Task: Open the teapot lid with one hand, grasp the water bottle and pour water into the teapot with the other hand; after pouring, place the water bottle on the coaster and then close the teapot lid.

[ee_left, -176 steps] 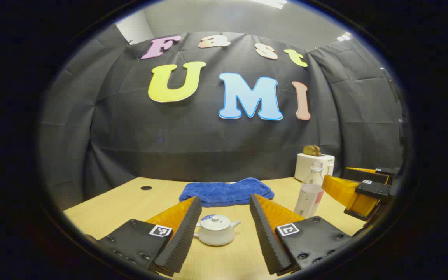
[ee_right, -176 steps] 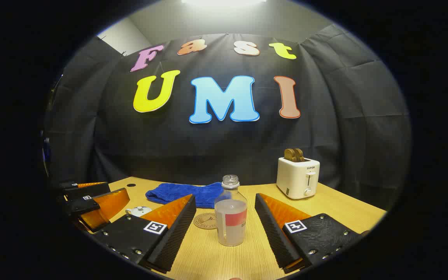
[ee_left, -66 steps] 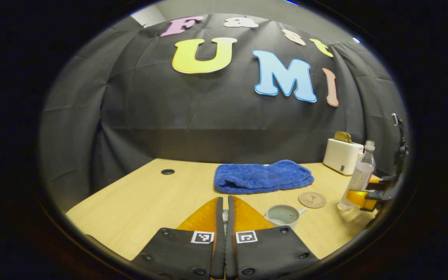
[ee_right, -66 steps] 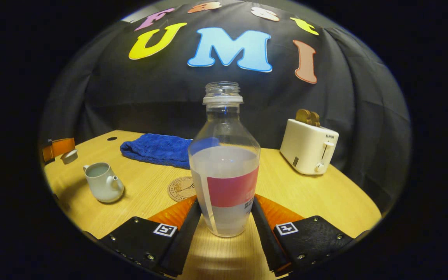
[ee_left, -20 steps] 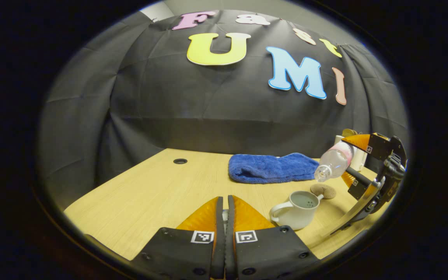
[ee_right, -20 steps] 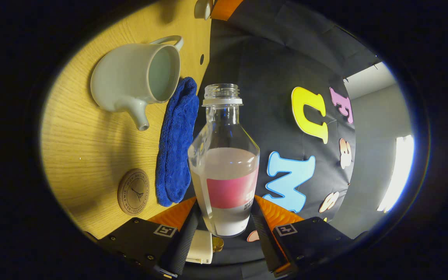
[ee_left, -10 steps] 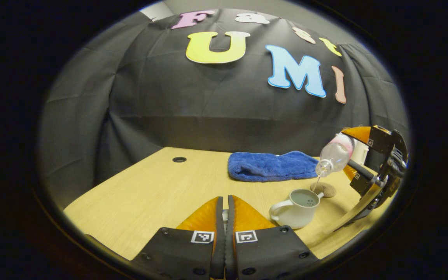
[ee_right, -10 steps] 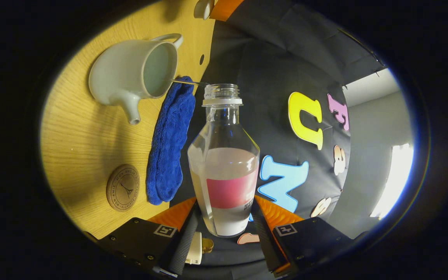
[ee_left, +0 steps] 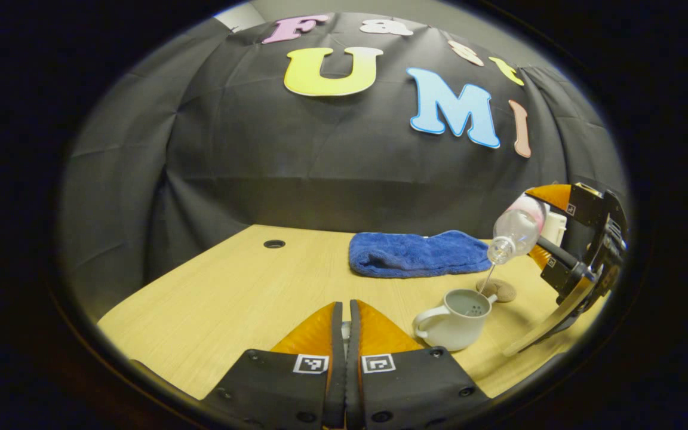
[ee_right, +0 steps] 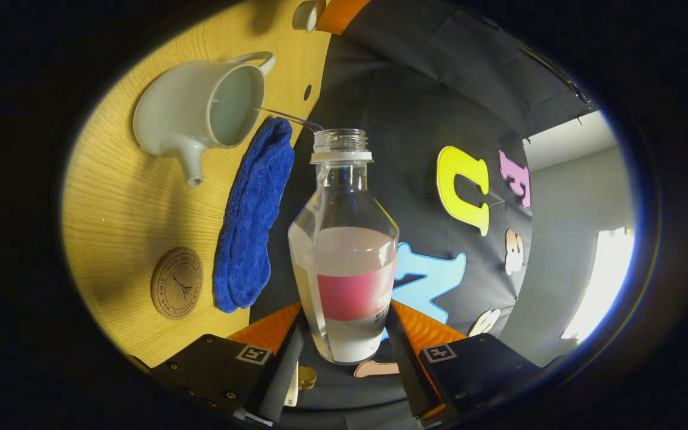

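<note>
- Tilted a little further than half a second ago, the water bottle (ee_right: 344, 251) now sends a thin stream of water (ee_left: 485, 279) from its mouth into the open teapot (ee_left: 454, 310); a second ago no water ran.
- In the left gripper view the right gripper (ee_left: 550, 230) sits at about 3 o'clock, clamped on the bottle (ee_left: 514, 227), whose neck points down toward 8 o'clock, above the teapot.
- In the right gripper view both fingers press on the bottle's lower body at either side of the red label; the scene is rolled so the wooden table (ee_right: 123, 203) stands at 9 to 11 o'clock.
- There the teapot (ee_right: 200, 113) lies at about 10 o'clock, lidless, its spout toward the coaster side and its handle away from it; the stream (ee_right: 287, 118) arcs from the bottle's rim into its opening.
- The round coaster (ee_right: 177, 283) lies bare at about 8 o'clock in that view, near the blue towel (ee_right: 254, 215); in the left gripper view the coaster (ee_left: 497, 290) sits just behind the teapot.
- The left gripper (ee_left: 344, 334) points along the table (ee_left: 230, 298) at 6 o'clock, its fingers drawn nearly together on something pale between them that is mostly hidden.
- In the right gripper view, at 12 o'clock, the teapot lid (ee_right: 308, 15) sits at the tips of the left gripper (ee_right: 329, 18).
- The towel (ee_left: 415, 254) lies folded at the table's far side, and a white toaster (ee_left: 553, 227) peeks from behind the bottle.
</note>
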### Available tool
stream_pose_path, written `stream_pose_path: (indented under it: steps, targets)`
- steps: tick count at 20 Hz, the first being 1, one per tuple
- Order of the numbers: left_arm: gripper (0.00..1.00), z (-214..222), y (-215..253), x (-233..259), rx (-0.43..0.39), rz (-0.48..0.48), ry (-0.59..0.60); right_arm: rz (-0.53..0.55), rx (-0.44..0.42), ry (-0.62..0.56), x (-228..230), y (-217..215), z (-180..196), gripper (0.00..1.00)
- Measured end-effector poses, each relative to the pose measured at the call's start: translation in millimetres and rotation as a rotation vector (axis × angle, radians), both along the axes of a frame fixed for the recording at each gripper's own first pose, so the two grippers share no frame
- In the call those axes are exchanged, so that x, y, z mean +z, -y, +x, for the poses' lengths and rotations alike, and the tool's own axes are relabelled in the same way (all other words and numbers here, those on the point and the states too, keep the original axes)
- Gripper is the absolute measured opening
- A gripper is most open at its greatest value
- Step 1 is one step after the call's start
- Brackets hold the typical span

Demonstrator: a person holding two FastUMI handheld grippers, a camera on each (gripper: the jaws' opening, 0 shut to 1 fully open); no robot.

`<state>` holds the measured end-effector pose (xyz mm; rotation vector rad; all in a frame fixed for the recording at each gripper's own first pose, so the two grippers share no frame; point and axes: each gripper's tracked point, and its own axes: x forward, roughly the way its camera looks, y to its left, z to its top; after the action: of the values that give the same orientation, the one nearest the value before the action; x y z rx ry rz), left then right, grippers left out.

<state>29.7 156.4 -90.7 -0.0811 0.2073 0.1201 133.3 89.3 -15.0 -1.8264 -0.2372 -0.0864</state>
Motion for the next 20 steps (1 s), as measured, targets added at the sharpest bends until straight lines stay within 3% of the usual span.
stream_pose_path:
  steps: [20]
  targets:
    - [0.06, 1.2, 0.7, -5.9, -0.005, -0.003, -0.018, -0.055, 0.029, 0.071, 7.0, -5.3, -0.1, 0.76]
